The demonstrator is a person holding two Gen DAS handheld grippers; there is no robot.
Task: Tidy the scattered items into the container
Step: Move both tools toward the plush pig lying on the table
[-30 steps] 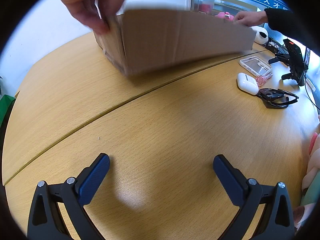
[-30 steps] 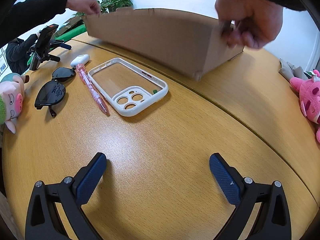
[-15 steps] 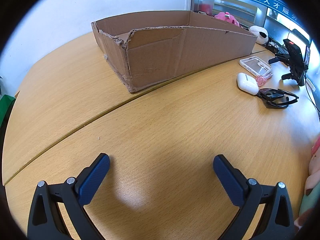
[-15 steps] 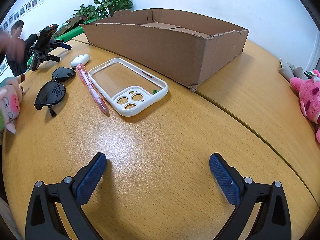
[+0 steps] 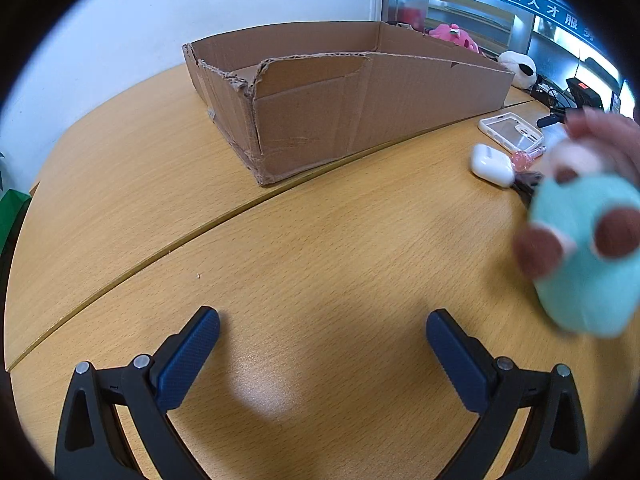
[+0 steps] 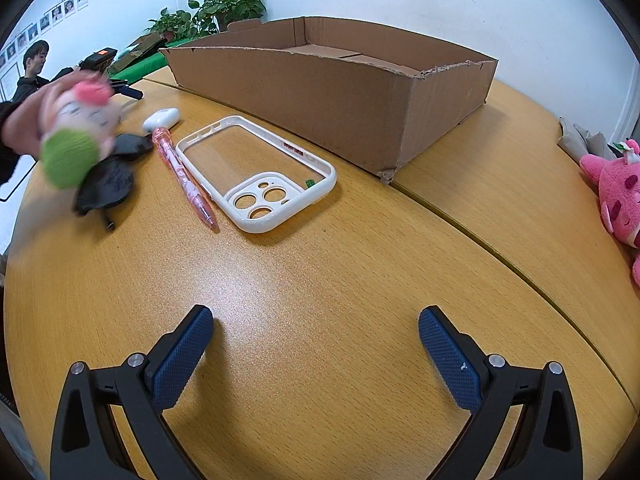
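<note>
A low open cardboard box [image 5: 360, 108] stands at the back of the wooden table; it also shows in the right wrist view [image 6: 332, 92]. In front of it lie a white phone case [image 6: 256, 174], a pink pen [image 6: 186, 180], a white earbud case [image 6: 162, 118] and black sunglasses [image 6: 108, 184]. The phone case [image 5: 512, 130] and earbud case [image 5: 490, 164] show at the right in the left wrist view. A person's hand holds a blurred plush toy [image 6: 76, 136] above the sunglasses; it is large at the right in the left wrist view [image 5: 584, 248]. My left gripper [image 5: 322, 332] and right gripper [image 6: 316, 328] are open and empty above bare table.
A pink plush [image 6: 616, 196] lies at the table's right edge. A black phone holder [image 5: 580, 92] and a panda plush [image 5: 518, 68] are at the far right. Potted plants [image 6: 208, 12] and a seated person [image 6: 30, 68] are behind the table.
The hands that set the box down have left it. A hand has since come in holding a plush toy over the sunglasses. Both grippers stay still and open.
</note>
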